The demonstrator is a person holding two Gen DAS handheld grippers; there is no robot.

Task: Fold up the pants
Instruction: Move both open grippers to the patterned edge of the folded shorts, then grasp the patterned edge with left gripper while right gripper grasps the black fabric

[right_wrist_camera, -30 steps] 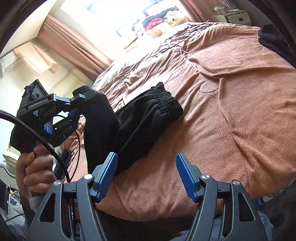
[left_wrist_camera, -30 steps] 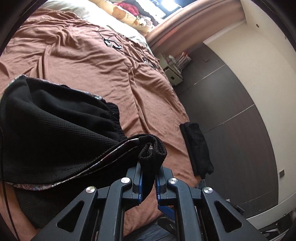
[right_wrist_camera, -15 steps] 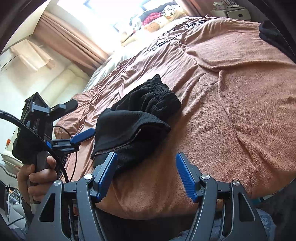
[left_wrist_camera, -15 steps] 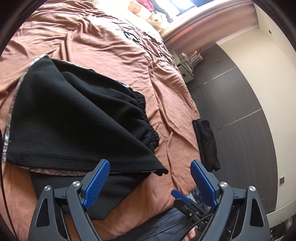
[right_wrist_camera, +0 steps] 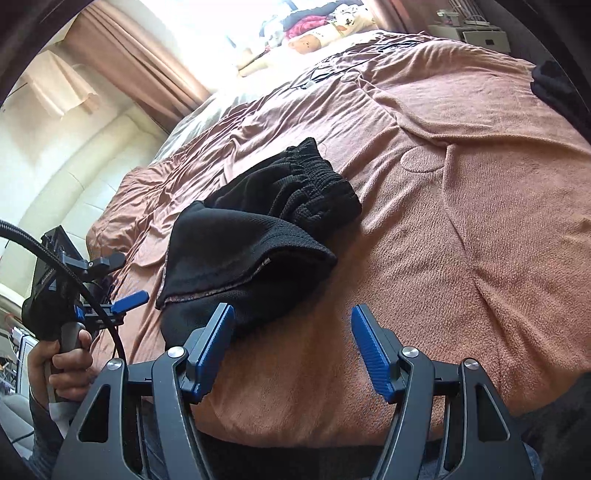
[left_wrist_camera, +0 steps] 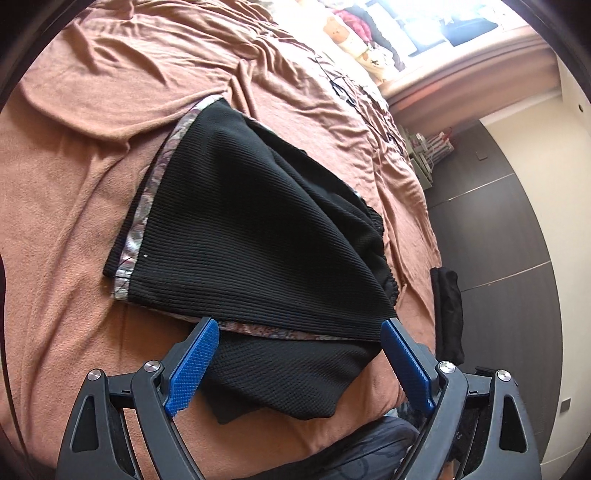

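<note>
On brown bedspread (left_wrist_camera: pixel 74 184), both jaws gape (empty) over pants (left_wrist_camera: pixel 258 229).

A home bedroom is being shown. A wide bed is being covered by a rumpled brown blanket (left_wrist_camera: pixel 92 192), with patterned pillows (right_wrist_camera: pixel 317 35) being lit at its far end beside a bright window. Brown curtains (right_wrist_camera: pixel 147 70) are being hung on the left, and a dark wardrobe (left_wrist_camera: pixel 495 229) is being seen on the right.
</note>
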